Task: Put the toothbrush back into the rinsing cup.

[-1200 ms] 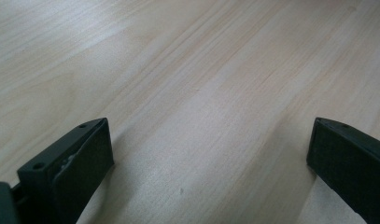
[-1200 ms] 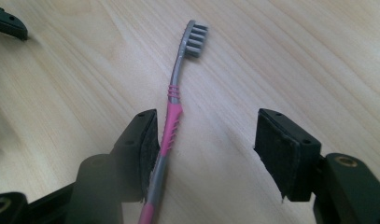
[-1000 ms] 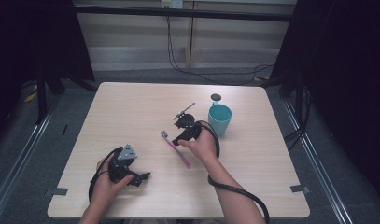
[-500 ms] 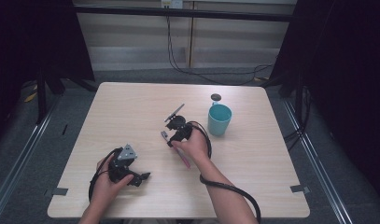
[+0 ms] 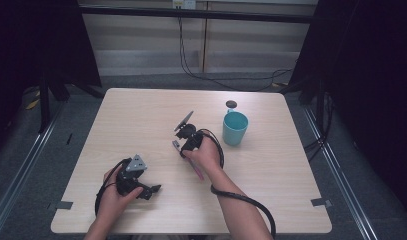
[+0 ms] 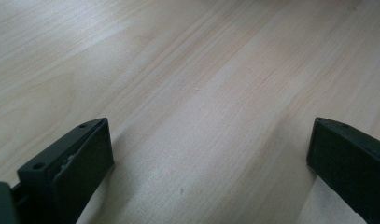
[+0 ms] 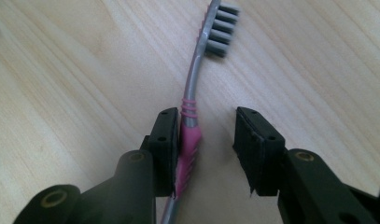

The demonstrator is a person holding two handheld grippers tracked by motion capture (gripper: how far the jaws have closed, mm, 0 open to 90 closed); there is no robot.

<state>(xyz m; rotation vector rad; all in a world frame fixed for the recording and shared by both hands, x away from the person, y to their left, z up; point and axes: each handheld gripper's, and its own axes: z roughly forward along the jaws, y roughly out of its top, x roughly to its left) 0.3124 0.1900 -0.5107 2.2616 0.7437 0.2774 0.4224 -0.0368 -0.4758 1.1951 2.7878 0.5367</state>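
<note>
Right claw straddles the toothbrush lying flat on the bench, jaws closing in but parted: one pad touches the pink ribbed grip, the other stands clear. Its grey neck curves to a head of dark grey bristles. Left claw gapes wide over bare wood.

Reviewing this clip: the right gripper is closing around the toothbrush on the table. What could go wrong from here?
The right gripper has just been closing with the toothbrush between its jaws, but the handle lies against one pad while the other stands apart. An off-centre pinch might push or roll it across the table. The grip sits near the neck, so the long handle could sag when lifted. The teal cup stands close by; a swing could tip it.
</note>
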